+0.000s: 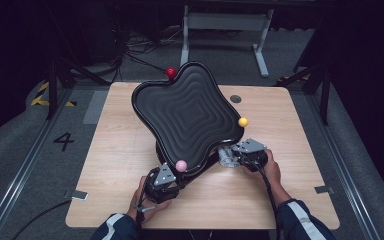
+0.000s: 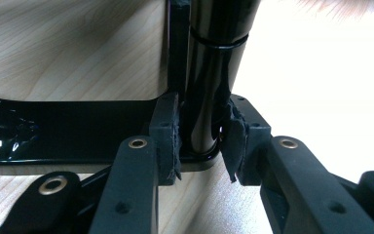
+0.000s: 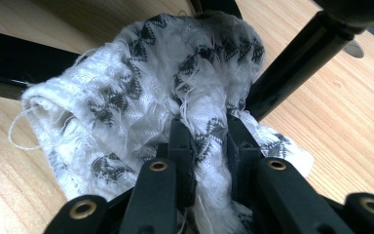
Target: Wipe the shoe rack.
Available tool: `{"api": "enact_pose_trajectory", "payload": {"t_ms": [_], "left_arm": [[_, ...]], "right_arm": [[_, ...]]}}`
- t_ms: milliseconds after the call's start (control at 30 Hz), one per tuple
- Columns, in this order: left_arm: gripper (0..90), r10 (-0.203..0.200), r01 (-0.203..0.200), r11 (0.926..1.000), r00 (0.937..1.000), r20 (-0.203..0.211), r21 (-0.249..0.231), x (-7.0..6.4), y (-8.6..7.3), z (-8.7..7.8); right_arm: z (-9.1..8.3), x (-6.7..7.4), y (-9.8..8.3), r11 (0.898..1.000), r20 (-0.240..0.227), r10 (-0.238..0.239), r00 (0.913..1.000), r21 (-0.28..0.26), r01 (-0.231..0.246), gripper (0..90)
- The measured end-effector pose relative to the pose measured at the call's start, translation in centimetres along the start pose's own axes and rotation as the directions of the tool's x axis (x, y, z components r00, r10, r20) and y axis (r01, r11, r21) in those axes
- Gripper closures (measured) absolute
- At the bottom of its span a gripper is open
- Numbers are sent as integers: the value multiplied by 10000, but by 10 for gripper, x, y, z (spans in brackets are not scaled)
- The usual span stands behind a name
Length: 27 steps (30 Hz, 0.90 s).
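black wavy tray (image 1: pixel 187 117) on a stand, tilted, at the middle of the wooden table (image 1: pixel 115 150); taken here as the landmark.

left gripper (image 1: pixel 162 184) at the tray's near-left corner, just below the pink ball (image 1: pixel 181 165) on the rim. in the left gripper view: jaws clenched on the glossy black leg (image 2: pixel 209 87) of the tray's stand, one pad pressed to each side of it, leg upright and dead centre between them; flat black base bar (image 2: pixel 73 129) of the stand running off to the left from the leg's foot, lying on the table.

right gripper (image 1: pixel 232 154) at the tray's near-right edge, below the yellow ball (image 1: pixel 243 121), pointing in under the tray. in the right gripper view: jaws clamped on a white cloth with dark woven pattern (image 3: pixel 141 97), a pinched fold squeezed between the pads, the rest bunched up ahead of the jaws and spilling to both sides; cloth touching a slanted black stand leg (image 3: pixel 292 63) under the tray, wood of the table beyond. in the high view, a small pale bit of the cloth (image 1: pixel 225 156) just showing at the tray's underside, beside the gripper tips.

red ball (image 1: pixel 171 72) at the tray's far corner, well apart from both grippers.
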<state>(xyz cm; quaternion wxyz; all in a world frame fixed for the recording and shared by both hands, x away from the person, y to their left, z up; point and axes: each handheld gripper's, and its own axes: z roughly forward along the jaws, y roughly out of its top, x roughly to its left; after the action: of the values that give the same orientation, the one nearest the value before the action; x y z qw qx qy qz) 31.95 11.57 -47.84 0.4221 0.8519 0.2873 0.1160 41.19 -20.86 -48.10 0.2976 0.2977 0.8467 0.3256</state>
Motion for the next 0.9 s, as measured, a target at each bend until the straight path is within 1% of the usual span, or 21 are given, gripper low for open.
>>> {"api": "enact_pose_trajectory", "payload": {"t_ms": [267,433,500,533,567,600,733,767,900], "left_arm": [[682,-12,12,10000,10000,8,-47,0,0,0],[682,-26,26,10000,10000,20,-33,0,0,0],[682,-49,49,10000,10000,36,-35,0,0,0],[683,-54,54,10000,10000,37,-30,0,0,0],[683,-54,54,10000,10000,37,-30,0,0,0],[682,-16,16,10000,10000,19,-36,0,0,0],[685,-63,63,10000,10000,28,-35,0,0,0],[685,-60,60,10000,10000,40,-41,0,0,0],[685,-35,35,10000,10000,38,-48,1,0,0]], "right_arm": [[-1,3,1,9999,-15,-111,9999,4,111,768],[-1,9,5,9996,-212,-288,9994,-55,287,769],[-1,12,6,9992,-279,-390,9988,-51,389,769],[-2,16,8,9987,-380,-504,9980,-134,500,769],[-2,16,8,9987,-380,-504,9980,-134,500,769],[-2,20,10,9982,-488,-586,9971,-137,580,770],[-3,26,12,9973,-639,-724,9953,-175,715,770],[-4,31,13,9956,-778,-921,9927,-243,905,770],[-5,41,17,9925,-1024,-1200,9875,-342,1171,770]]}}
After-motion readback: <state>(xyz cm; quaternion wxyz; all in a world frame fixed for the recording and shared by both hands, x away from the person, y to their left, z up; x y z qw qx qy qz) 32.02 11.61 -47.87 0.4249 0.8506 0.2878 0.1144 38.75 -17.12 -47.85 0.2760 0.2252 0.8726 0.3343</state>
